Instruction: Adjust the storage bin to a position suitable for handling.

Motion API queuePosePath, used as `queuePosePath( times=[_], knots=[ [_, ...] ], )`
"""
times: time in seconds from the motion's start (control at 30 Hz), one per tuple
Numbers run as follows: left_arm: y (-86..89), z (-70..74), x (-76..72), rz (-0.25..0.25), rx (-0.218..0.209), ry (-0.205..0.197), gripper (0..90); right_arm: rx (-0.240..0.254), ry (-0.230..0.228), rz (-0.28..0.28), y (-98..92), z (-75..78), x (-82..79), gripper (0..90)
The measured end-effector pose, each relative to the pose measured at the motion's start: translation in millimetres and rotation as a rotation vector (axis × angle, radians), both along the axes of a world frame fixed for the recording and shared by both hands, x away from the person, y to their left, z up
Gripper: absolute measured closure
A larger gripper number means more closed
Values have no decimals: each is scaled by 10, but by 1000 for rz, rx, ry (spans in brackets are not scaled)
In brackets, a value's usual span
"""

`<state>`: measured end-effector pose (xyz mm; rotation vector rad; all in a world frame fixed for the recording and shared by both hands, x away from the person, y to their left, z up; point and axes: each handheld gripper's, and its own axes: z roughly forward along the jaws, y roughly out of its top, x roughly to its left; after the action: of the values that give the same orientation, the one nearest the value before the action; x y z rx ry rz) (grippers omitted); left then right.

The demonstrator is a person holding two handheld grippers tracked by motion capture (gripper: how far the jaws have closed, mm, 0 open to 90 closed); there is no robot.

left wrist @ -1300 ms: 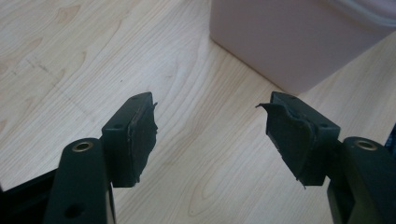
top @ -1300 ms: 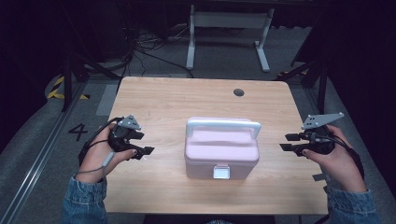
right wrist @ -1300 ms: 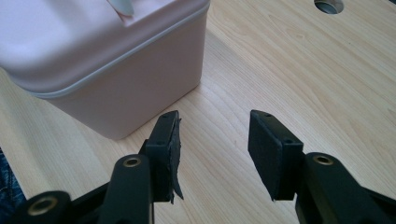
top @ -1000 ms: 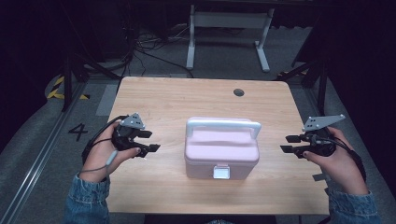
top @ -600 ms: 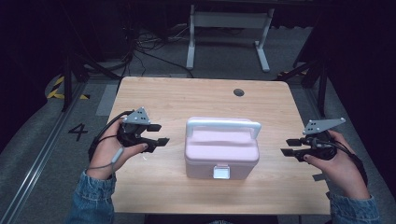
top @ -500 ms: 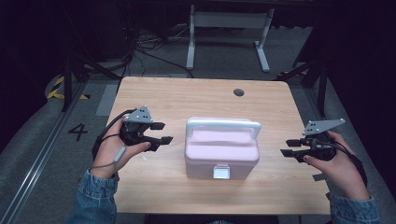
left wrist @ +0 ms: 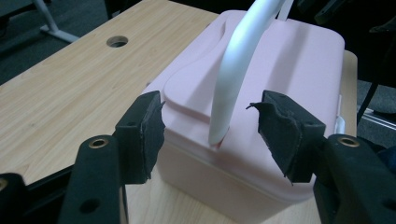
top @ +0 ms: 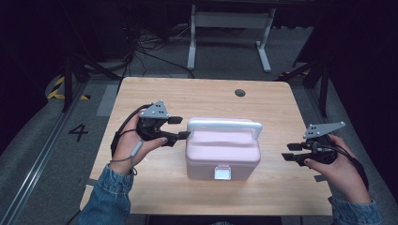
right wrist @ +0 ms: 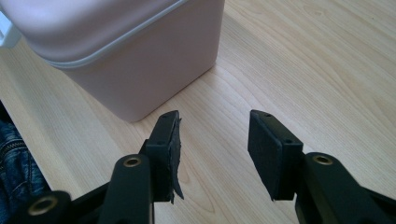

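Wooden table (top: 155, 93), pink lidded box (top: 223, 157) on it

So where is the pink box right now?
In the high view the pink box sits mid-table toward the near edge, between the left gripper and right gripper.

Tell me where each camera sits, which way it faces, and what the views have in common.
High view: fixed above the person's side, looking forward and down on the wooden table; forearms, hands, left gripper and right gripper show.
Left gripper view: rides the left gripper, open jaws either side of the white handle of the pink box.
Right gripper view: rides the right gripper, open jaws over bare wood, facing a lower corner of the box; denim sleeve at the edge.
Shared: all three show the pink box and tabletop.
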<state>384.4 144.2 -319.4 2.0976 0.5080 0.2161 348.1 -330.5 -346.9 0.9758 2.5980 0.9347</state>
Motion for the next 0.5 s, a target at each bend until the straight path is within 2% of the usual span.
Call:
queuePosePath(
  times=[0.1, 0.17, 0.27, 0.33, 0.5],
  knots=[
    [-97, -35, 42, -22, -13, 3, 409, 0, -2, 4, 8, -8, 1, 550],
    [-135, -40, 77, -19, -9, -10, 409, 2, 4, 5, 15, -12, 0, 549],
    [-223, -48, 132, -31, -38, -8, 417, 0, 0, 9, 19, -21, 8, 548],
    [-276, -60, 161, -41, -40, -17, 424, 0, 1, 11, 20, -24, 9, 548],
    [-398, -119, 200, -49, 10, -38, 445, 18, 4, 9, 1, -32, 10, 548]
  ],
)
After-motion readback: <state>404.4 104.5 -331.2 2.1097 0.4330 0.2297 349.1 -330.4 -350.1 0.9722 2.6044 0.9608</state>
